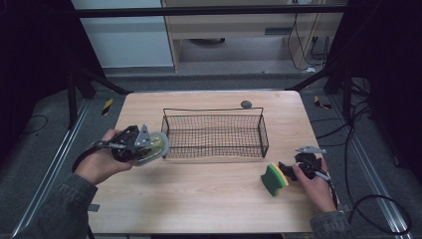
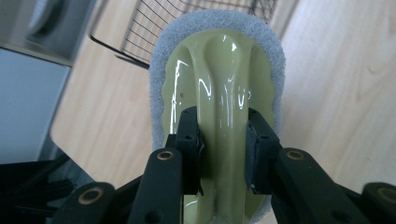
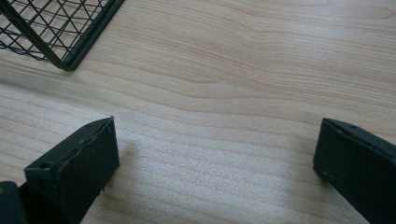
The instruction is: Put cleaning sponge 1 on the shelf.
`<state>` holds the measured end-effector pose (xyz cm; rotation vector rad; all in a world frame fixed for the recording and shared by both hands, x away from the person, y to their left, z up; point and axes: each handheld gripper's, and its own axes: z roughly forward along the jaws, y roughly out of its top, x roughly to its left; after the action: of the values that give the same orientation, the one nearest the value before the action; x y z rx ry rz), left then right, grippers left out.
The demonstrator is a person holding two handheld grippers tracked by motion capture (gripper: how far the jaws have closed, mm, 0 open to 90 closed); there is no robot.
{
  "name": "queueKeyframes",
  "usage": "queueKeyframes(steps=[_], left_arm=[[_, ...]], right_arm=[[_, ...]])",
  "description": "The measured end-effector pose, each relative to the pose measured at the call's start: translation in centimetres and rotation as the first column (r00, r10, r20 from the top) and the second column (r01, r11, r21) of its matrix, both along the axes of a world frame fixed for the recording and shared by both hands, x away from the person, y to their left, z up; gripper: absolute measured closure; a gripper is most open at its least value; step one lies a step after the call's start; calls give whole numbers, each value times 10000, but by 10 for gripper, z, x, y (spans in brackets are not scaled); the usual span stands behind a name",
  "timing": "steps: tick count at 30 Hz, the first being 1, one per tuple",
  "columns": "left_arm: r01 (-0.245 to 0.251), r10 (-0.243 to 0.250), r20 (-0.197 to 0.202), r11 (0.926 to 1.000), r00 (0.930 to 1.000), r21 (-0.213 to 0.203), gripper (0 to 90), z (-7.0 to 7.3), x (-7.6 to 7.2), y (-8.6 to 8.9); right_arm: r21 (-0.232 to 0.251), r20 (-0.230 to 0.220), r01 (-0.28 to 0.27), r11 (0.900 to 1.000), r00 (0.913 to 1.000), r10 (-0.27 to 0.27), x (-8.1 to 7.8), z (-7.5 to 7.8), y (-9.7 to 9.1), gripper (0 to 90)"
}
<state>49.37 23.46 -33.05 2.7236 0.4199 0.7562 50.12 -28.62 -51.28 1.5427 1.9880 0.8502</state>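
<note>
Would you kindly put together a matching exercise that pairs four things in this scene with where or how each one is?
Things:
1. scrubber
2. green and yellow sponge
3. wire basket
4. right tool

Places or states:
A. at the middle of the table, empty
B. jaws apart over bare wood
C. clamped in the left tool
D. on the wood close beside the right tool

Pairs: 1-C, 2-D, 3-A, 4-B
</note>
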Motion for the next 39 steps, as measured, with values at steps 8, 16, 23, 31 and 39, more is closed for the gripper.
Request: queueKeyframes(steps=[8, 16, 23, 31, 39], left_arm=[[294, -298, 597, 9995, 9978, 75, 708, 14, 18, -22], [611, -640, 731, 9973, 9953, 411, 708, 10, 38, -42], [934, -965, 930, 9949, 9910, 374, 708, 17, 52, -51], [886, -935, 1181, 9950, 9886, 463, 707, 18, 72, -70], [1040, -1072, 1181, 9940, 9872, 325, 707, 17, 79, -83]], right_arm=[[1, -1, 4, 10000, 10000, -4, 0, 0, 0, 5], [0, -2, 4, 10000, 10000, -4, 0, 0, 0, 4], [-4, 0, 2, 10000, 10000, -2, 0, 0, 0, 5], [-49, 12, -47, 10000, 10000, 47, 0, 0, 0, 5], [-61, 14, -88, 9999, 10000, 88, 1, 0, -1, 5]])
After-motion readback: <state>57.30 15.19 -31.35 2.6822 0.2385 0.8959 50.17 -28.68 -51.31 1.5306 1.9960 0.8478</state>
